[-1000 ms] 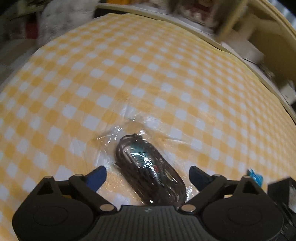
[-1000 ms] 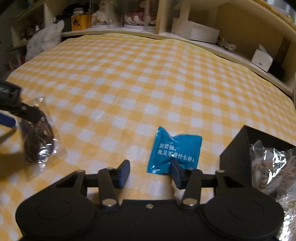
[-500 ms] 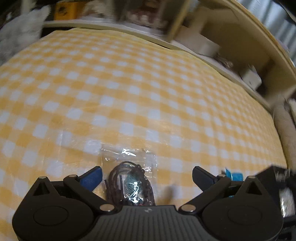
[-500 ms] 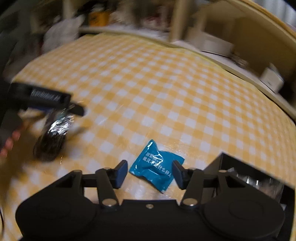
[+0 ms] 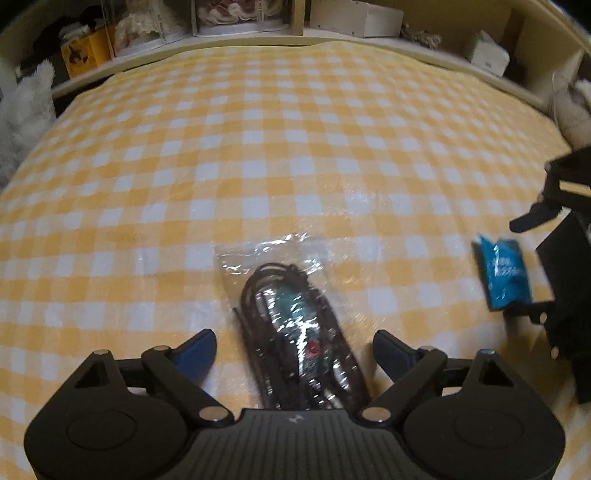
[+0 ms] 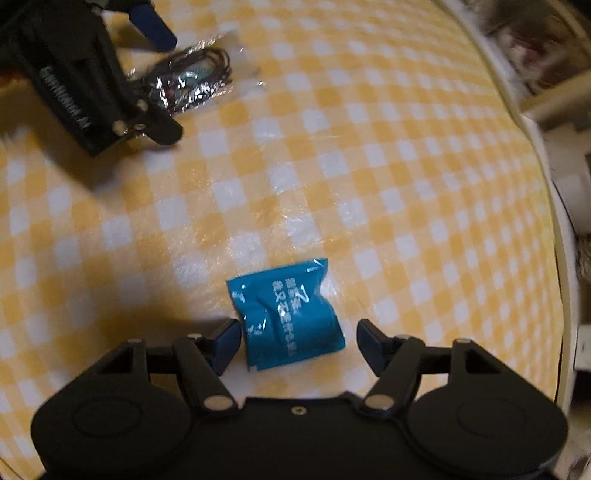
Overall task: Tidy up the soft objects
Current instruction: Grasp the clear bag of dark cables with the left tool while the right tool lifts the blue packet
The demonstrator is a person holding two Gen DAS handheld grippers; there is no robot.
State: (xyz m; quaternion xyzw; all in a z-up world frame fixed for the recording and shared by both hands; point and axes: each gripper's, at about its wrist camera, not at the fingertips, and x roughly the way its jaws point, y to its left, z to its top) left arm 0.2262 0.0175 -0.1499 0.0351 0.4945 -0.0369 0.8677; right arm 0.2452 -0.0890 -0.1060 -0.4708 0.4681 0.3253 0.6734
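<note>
A clear plastic bag with a coiled dark cable (image 5: pixel 299 332) lies on the yellow checked tablecloth (image 5: pixel 258 147). My left gripper (image 5: pixel 293 349) is open, a finger on each side of the bag. A blue tissue packet (image 6: pixel 290 314) lies on the cloth between the open fingers of my right gripper (image 6: pixel 299 341). The blue packet (image 5: pixel 504 273) also shows at the right of the left wrist view, with the right gripper's body beside it. The left gripper (image 6: pixel 85 85) and cable bag (image 6: pixel 188 81) show at the top left of the right wrist view.
Shelves with boxes and soft toys (image 5: pixel 236 14) run along the far edge of the table. A white fluffy item (image 5: pixel 22 110) stands at the far left. The table's right edge (image 6: pixel 554 221) curves past more clutter.
My right gripper has swung to the right and down over the blue packet and opened wider. My left gripper has settled lower around the cable bag. The black box has left the right wrist view.
</note>
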